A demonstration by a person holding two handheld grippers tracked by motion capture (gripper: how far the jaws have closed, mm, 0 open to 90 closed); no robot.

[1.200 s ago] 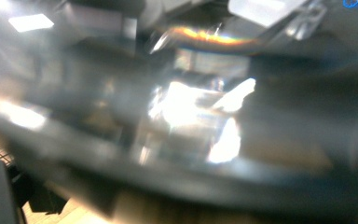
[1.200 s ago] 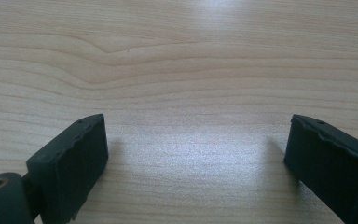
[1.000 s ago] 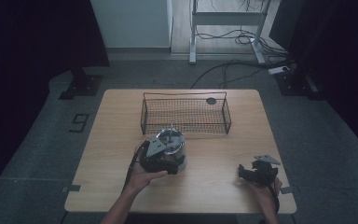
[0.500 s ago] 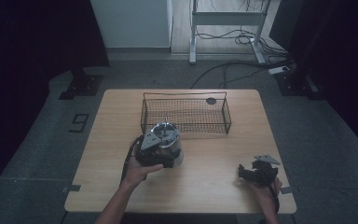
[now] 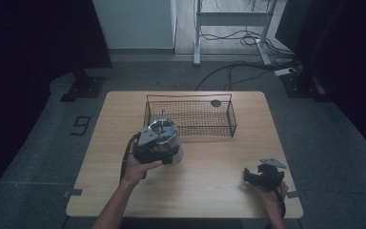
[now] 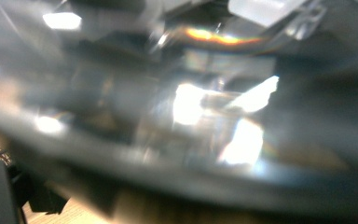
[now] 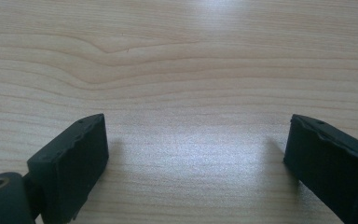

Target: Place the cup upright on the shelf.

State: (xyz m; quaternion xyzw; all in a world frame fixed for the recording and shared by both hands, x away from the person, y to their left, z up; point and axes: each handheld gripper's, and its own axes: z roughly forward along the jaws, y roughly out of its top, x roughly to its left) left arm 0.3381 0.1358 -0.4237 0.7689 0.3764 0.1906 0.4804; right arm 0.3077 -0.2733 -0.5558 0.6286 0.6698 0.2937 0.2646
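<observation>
Apparently a clear glass jar (image 5: 167, 139) is held by the left tool (image 5: 158, 149) just in front of the wire basket (image 5: 189, 116), above the tabletop (image 5: 209, 191); placement inside is judged not yet done. The right tool (image 7: 196, 154) is spread wide, resting idle.

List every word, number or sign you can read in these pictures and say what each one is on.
"9": a dark figure on the grey floor left of the table; it could equally be a 6 seen from the other side.
Nothing readable on the wire basket, on the clear glass object at the left hand-held gripper, or on the right hand-held gripper.
The left gripper view is too blurred to read.
</observation>
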